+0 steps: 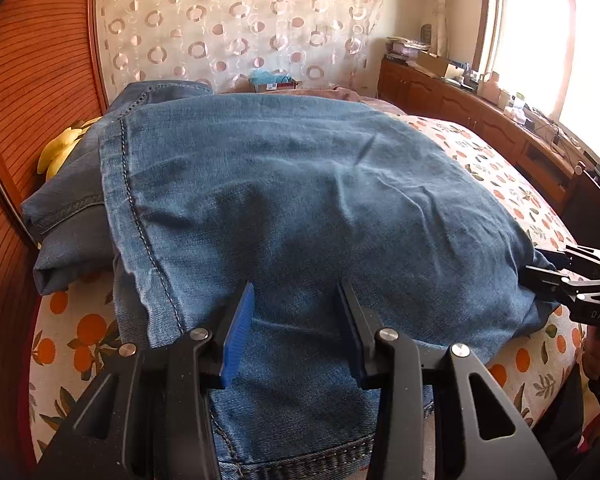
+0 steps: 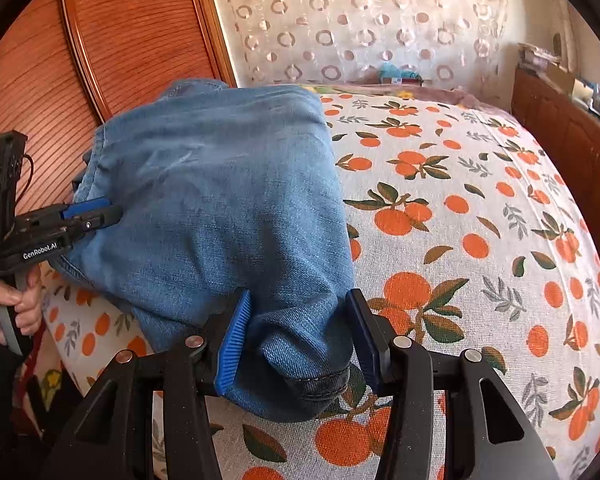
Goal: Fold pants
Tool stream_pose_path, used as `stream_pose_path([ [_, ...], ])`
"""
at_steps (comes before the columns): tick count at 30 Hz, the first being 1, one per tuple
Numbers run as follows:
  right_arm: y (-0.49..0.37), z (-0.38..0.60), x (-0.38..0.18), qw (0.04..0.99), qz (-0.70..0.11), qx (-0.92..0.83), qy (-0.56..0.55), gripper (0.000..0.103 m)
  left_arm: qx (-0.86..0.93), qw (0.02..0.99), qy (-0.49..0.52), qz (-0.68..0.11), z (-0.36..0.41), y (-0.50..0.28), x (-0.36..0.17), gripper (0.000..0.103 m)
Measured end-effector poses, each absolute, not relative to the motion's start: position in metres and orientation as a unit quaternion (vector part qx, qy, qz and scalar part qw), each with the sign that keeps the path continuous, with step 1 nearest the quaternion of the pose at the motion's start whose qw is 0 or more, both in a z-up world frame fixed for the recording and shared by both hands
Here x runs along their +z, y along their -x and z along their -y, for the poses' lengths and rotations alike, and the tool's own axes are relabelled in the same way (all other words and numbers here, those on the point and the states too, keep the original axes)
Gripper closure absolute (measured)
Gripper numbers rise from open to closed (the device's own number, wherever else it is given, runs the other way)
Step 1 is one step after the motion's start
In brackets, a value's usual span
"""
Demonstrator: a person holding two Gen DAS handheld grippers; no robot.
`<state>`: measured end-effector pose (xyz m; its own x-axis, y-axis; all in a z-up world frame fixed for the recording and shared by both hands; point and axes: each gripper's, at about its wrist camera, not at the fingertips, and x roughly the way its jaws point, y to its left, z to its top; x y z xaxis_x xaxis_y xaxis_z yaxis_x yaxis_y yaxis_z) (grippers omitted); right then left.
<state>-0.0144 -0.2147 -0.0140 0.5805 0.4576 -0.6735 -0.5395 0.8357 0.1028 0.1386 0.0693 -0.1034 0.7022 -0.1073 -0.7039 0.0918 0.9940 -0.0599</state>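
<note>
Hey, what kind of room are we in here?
Most likely a bedroom in a home. Blue jeans lie on a bed covered by an orange-print sheet, patterned curtains hang behind it, and a wooden cabinet cluttered with household items runs under a sunny window.

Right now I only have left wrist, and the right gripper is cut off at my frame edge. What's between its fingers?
Observer: A bunched corner of the jeans fills the gap of the right gripper. I can't tell whether it's actually clamped.
Operator: Is there a hem at that corner?
Observer: Yes, a dark stitched hem at the corner's near end, beside the right-hand finger.
Operator: How does my left gripper look from there?
Observer: The left gripper has its tips at the jeans' side edge, and a hand grips its handle.
</note>
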Motion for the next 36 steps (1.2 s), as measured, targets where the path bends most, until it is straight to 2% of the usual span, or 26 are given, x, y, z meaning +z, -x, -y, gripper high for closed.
stream_pose_path([
  [3,0.014,0.216,-0.014,0.887,-0.36,0.283,0.052,0.055,-0.05,0.921,0.011,-0.387,-0.07,-0.14,-0.099,0.06],
  [5,0.016,0.219,-0.014,0.884,-0.359,0.298,0.042,0.069,-0.052,0.92,0.008,-0.388,-0.067,-0.141,-0.091,0.06],
  [12,0.021,0.228,-0.016,0.884,-0.355,0.305,0.025,0.069,-0.077,0.93,-0.01,-0.358,-0.05,-0.15,-0.051,0.06],
  [20,0.026,0.246,0.01,0.896,-0.318,0.31,0.009,0.06,-0.115,0.927,-0.042,-0.355,-0.012,-0.198,-0.024,0.06],
  [36,0.0,0.229,-0.004,0.878,-0.347,0.331,0.014,0.06,-0.159,0.86,-0.07,-0.479,0.057,-0.338,-0.057,0.06],
])
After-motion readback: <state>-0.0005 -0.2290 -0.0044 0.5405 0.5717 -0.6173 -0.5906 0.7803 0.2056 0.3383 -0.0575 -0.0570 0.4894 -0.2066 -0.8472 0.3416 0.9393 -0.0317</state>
